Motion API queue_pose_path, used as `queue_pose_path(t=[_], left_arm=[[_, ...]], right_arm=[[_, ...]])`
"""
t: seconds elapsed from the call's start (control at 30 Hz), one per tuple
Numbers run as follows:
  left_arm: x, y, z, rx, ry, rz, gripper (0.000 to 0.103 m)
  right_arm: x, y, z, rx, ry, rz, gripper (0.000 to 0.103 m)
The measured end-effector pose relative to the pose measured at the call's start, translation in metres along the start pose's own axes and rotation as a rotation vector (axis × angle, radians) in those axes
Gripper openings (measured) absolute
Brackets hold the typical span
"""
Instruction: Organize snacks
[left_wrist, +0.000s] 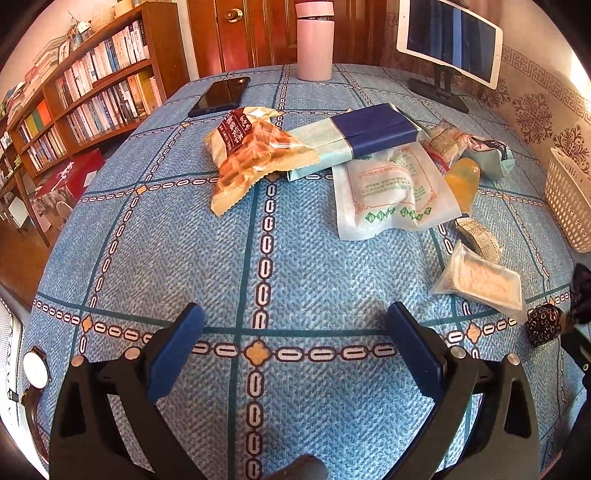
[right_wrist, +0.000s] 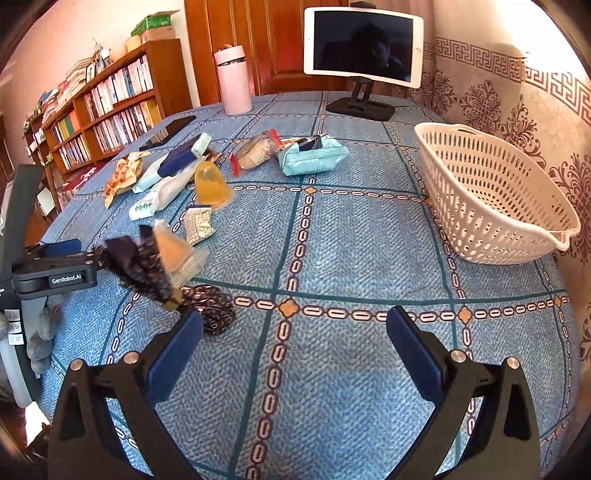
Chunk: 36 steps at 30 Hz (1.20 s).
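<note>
Several wrapped snacks lie on the blue checked tablecloth (left_wrist: 295, 258): a waffle pack (left_wrist: 251, 155), a long navy and pale green pack (left_wrist: 369, 133), a white pouch with green print (left_wrist: 388, 188), an orange jelly (left_wrist: 461, 181) and a clear pack of pale cake (left_wrist: 484, 277). My left gripper (left_wrist: 295, 332) is open over bare cloth, short of the pile. My right gripper (right_wrist: 295, 332) is open too, nothing between its fingers. A dark patterned wrapped snack (right_wrist: 210, 310) lies just beyond its left finger. The white basket (right_wrist: 480, 214) stands at the right, nothing seen inside.
A pink bottle (left_wrist: 315, 40), a dark phone (left_wrist: 219, 96) and a tablet on a stand (right_wrist: 362, 46) stand along the table's far side. A wristwatch (left_wrist: 36, 369) lies at the near left edge. A bookshelf (left_wrist: 92, 92) stands beyond the left edge.
</note>
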<state>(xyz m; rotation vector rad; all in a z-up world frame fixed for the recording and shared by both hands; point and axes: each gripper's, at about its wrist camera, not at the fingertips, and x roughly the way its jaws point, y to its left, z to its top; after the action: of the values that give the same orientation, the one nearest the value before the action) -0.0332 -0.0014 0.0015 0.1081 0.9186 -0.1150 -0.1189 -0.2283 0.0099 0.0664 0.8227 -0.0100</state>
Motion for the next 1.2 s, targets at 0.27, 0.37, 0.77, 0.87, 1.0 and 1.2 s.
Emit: queue_pose_path(t=[0.27, 0.37, 0.77, 0.87, 1.0, 1.2], left_arm=[[-0.001, 0.0, -0.001, 0.009, 0.008, -0.006, 0.1], [-0.003, 0.002, -0.002, 0.011, 0.018, -0.014, 0.1], [-0.013, -0.021, -0.015, 0.077, 0.016, -0.064, 0.1], [-0.014, -0.027, -0.017, 0.095, 0.01, -0.05, 0.1], [-0.016, -0.024, -0.018, 0.089, 0.012, -0.05, 0.1], [-0.014, -0.022, -0.018, 0.087, 0.01, -0.057, 0.1]], right_arm=[[0.022, 0.018, 0.056, -0.023, -0.098, -0.097, 0.098], [0.01, 0.013, 0.061, -0.008, -0.133, -0.05, 0.098], [-0.015, 0.0, -0.007, -0.071, -0.058, -0.047, 0.098], [-0.008, 0.004, -0.007, -0.095, -0.031, -0.063, 0.098], [-0.019, 0.006, -0.008, -0.124, -0.031, -0.03, 0.098], [-0.015, 0.02, -0.019, -0.267, 0.035, -0.123, 0.098]])
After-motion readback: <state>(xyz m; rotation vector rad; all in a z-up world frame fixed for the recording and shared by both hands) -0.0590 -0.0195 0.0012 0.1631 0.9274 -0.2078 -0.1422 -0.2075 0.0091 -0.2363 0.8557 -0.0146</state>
